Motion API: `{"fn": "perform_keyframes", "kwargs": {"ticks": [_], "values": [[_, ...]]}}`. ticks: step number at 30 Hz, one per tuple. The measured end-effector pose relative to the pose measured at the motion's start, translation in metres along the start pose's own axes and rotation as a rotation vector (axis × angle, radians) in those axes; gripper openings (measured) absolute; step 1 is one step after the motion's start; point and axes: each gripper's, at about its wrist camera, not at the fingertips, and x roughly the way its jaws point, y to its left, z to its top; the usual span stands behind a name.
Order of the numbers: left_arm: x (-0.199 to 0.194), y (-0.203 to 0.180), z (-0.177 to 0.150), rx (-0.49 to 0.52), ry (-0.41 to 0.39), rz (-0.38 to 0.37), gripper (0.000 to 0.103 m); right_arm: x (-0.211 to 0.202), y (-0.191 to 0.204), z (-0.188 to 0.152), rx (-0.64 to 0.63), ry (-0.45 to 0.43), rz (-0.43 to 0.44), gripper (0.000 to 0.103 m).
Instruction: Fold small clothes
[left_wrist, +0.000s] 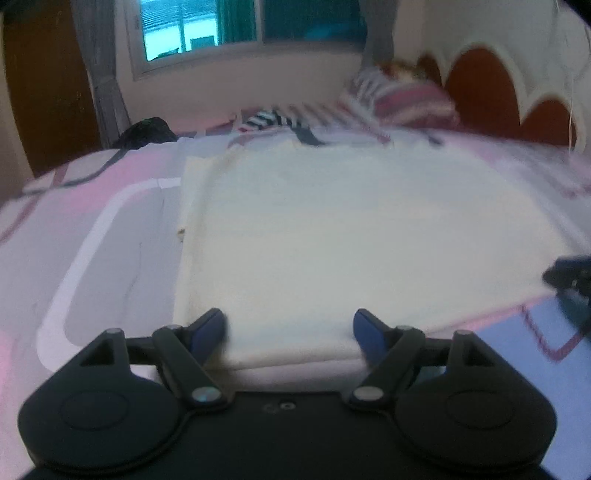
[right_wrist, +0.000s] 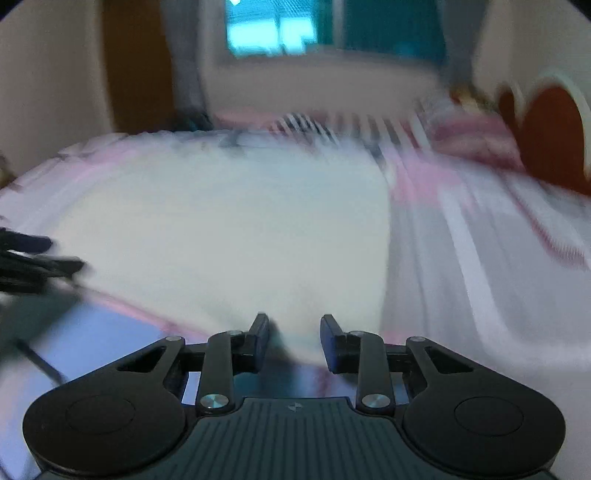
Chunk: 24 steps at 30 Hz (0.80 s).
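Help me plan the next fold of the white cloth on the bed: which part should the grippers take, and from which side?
Probably the white cloth by its near hem, from the camera side. It lies flat, and that layered edge sits raised off the bedsheet between the left gripper's open fingers; the right gripper straddles the near corner.

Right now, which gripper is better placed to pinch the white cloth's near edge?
Probably right: the right gripper straddles a raised fold of the white cloth; the left gripper gapes wide.
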Motion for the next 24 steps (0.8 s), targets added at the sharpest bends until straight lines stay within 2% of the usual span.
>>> {"fn": "perform_keyframes", "kwargs": {"ticks": [3,5,7,8,10,14,16,17,24], "values": [[-0.007,0.005,0.003,-0.019,-0.009,0.025,0.076,-0.005,-0.003,0.008,0.011,0.015,0.001,0.03],[-0.001,0.008,0.0,-0.02,0.012,0.026,0.078,-0.012,-0.008,0.012,0.045,-0.038,-0.011,0.03],[0.0,0.006,-0.001,-0.026,0.002,0.032,0.078,0.0,-0.015,0.003,0.067,0.021,-0.026,0.03],[0.0,0.005,0.0,-0.027,0.004,0.036,0.078,0.0,-0.016,0.001,0.057,-0.003,-0.022,0.03],[-0.001,0.005,-0.001,-0.027,0.005,0.041,0.078,-0.002,-0.014,0.008,0.059,0.014,-0.027,0.03],[-0.003,0.004,-0.004,-0.024,-0.003,0.044,0.078,-0.014,-0.018,0.008,0.132,-0.086,-0.001,0.03],[-0.004,0.003,-0.006,-0.024,-0.005,0.046,0.078,0.003,-0.02,0.002,0.139,-0.001,0.003,0.03],[-0.004,0.003,-0.006,-0.024,-0.006,0.047,0.078,0.003,-0.02,-0.002,0.11,-0.028,0.004,0.03],[-0.004,0.005,-0.009,-0.021,-0.016,0.043,0.079,0.001,-0.017,0.0,0.081,-0.011,0.0,0.03]]}}
